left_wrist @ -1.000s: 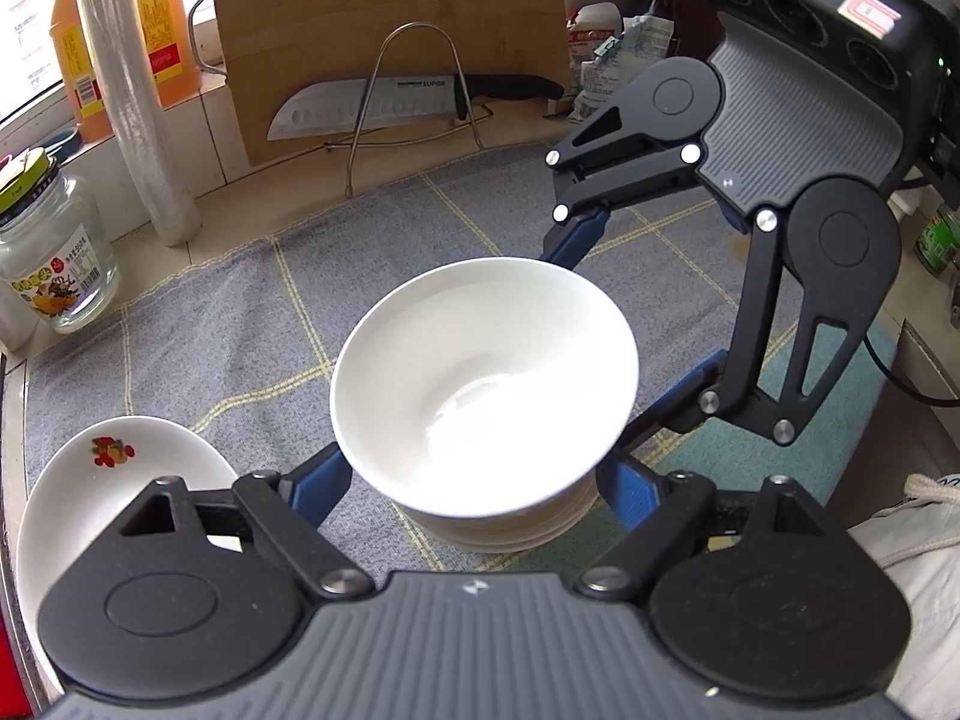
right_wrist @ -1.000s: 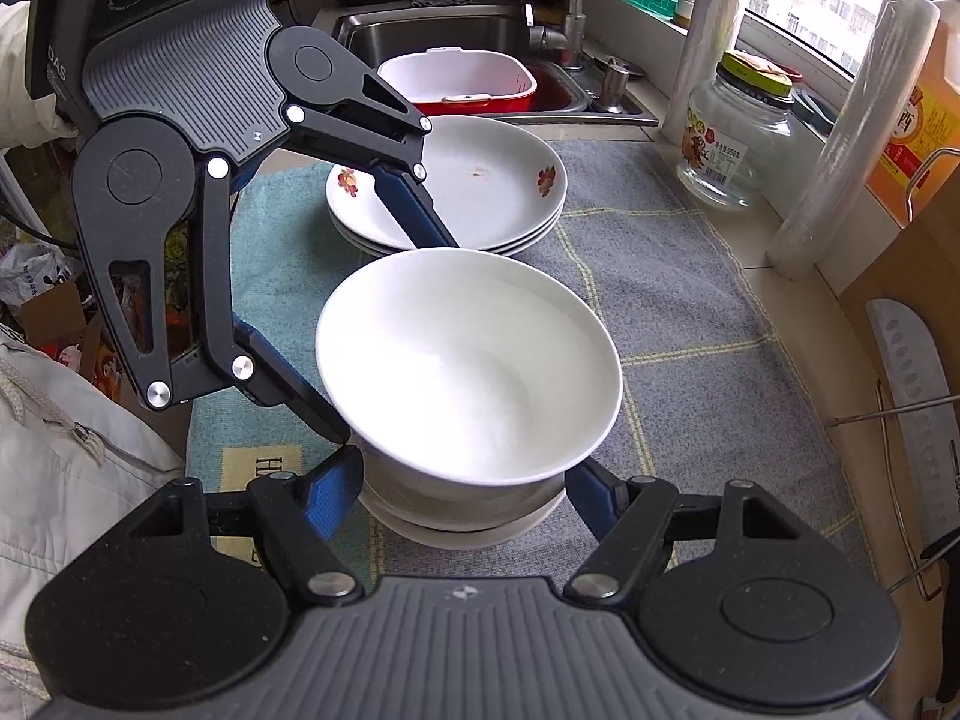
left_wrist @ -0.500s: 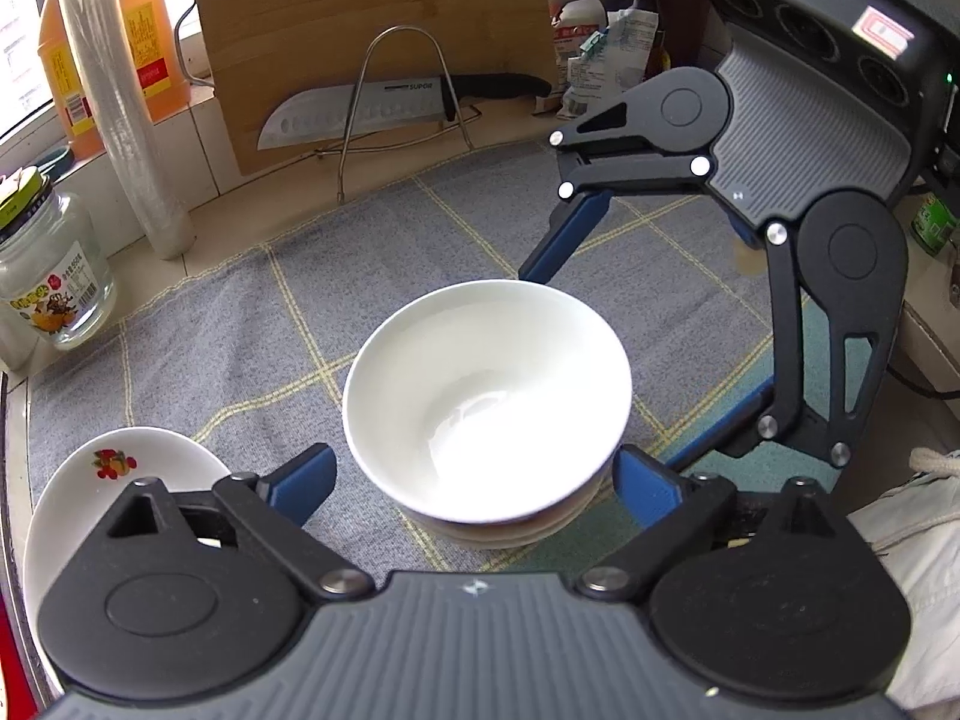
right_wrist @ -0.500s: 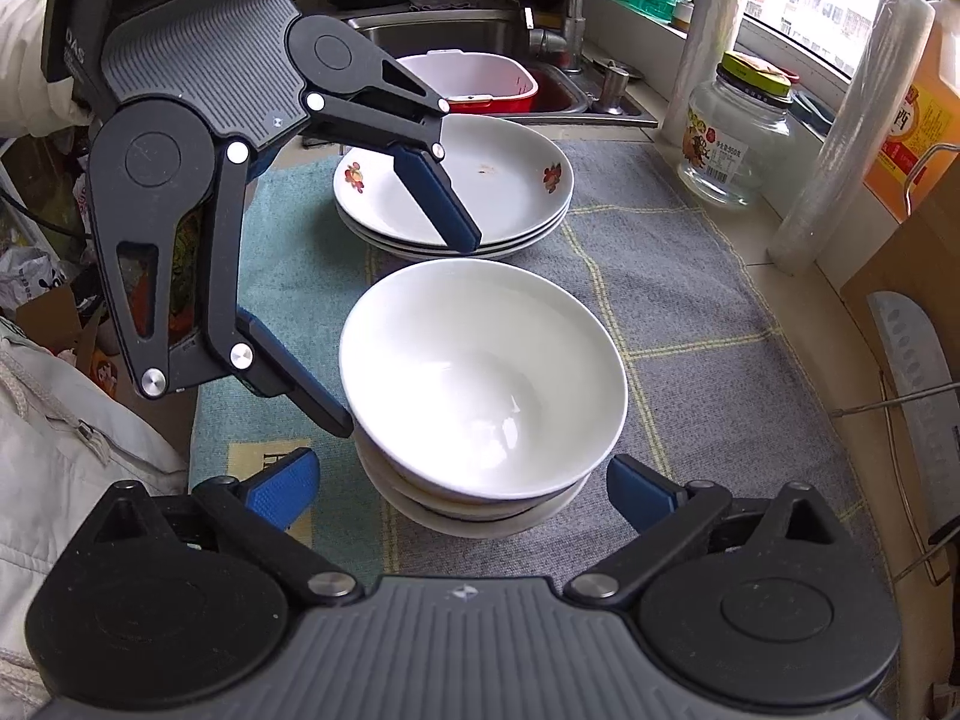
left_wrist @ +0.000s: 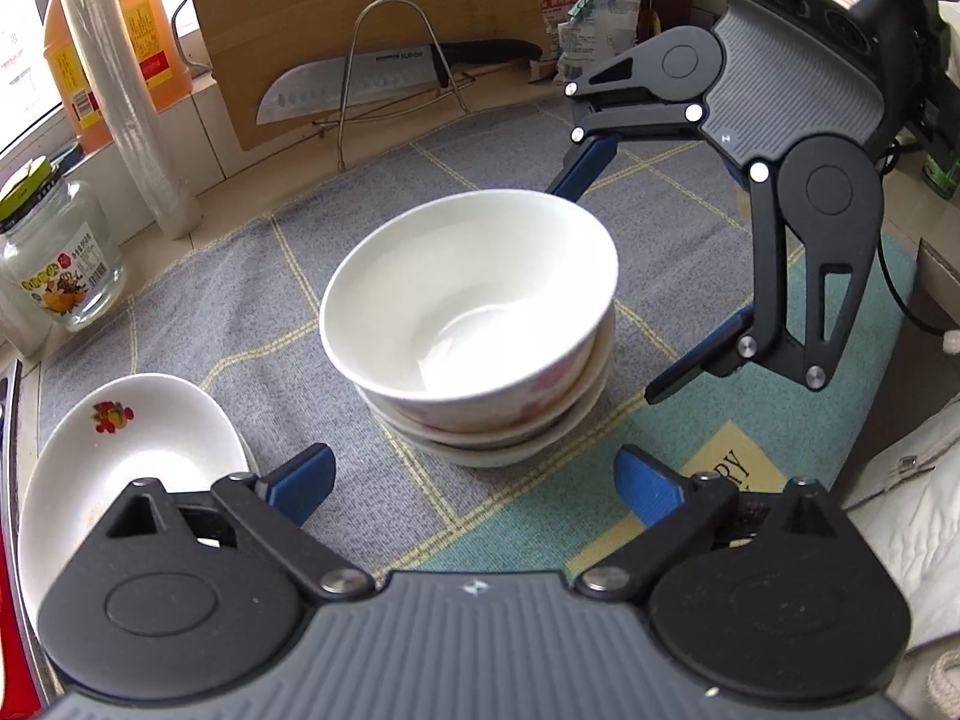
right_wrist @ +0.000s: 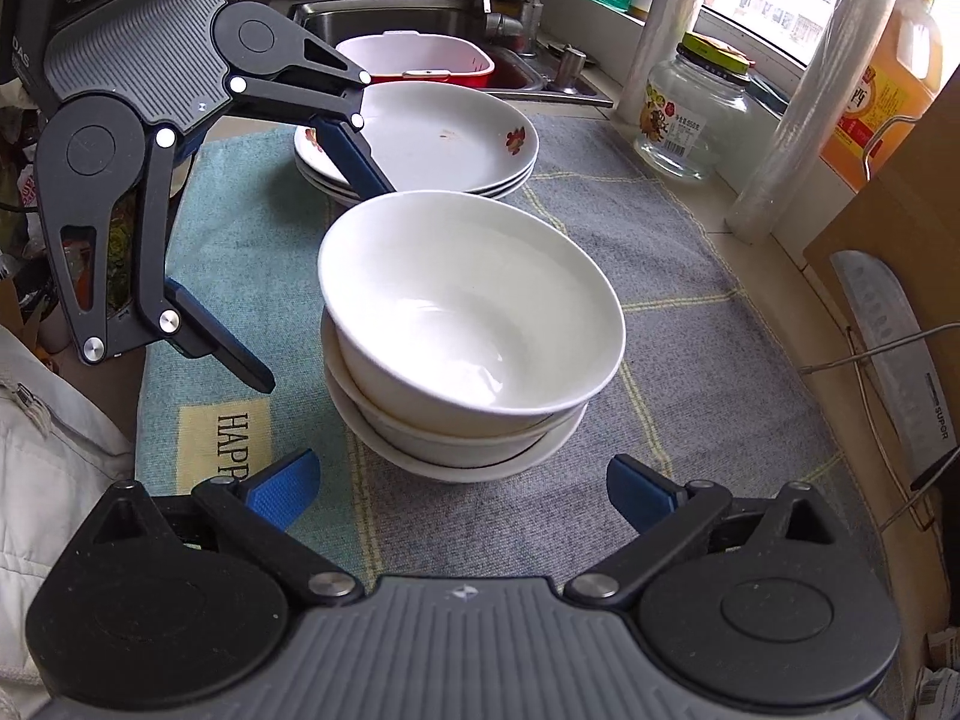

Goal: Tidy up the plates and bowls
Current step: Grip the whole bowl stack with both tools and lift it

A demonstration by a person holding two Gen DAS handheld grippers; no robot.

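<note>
A stack of three white bowls [left_wrist: 474, 324] stands on the grey mat; it also shows in the right wrist view [right_wrist: 468, 324]. The top bowl sits slightly tilted in the stack. My left gripper [left_wrist: 474, 480] is open and empty, a little back from the stack. My right gripper [right_wrist: 462, 486] is open and empty on the opposite side. A stack of white flowered plates [right_wrist: 438, 144] lies beyond the bowls near the sink; its edge shows at the lower left of the left wrist view [left_wrist: 120, 456].
A grey checked mat [right_wrist: 690, 360] over a teal towel [right_wrist: 240, 228] covers the counter. A glass jar [right_wrist: 690, 114], wrap rolls [right_wrist: 798, 120], an oil bottle [right_wrist: 882, 72], a knife [left_wrist: 372, 78] on a wire rack, a cutting board [left_wrist: 360, 12] and a red basin [right_wrist: 420, 60] in the sink stand around.
Both grippers held the top bowl over the stack, set it down, opened and drew back from it. The bowl now rests on the stack.
</note>
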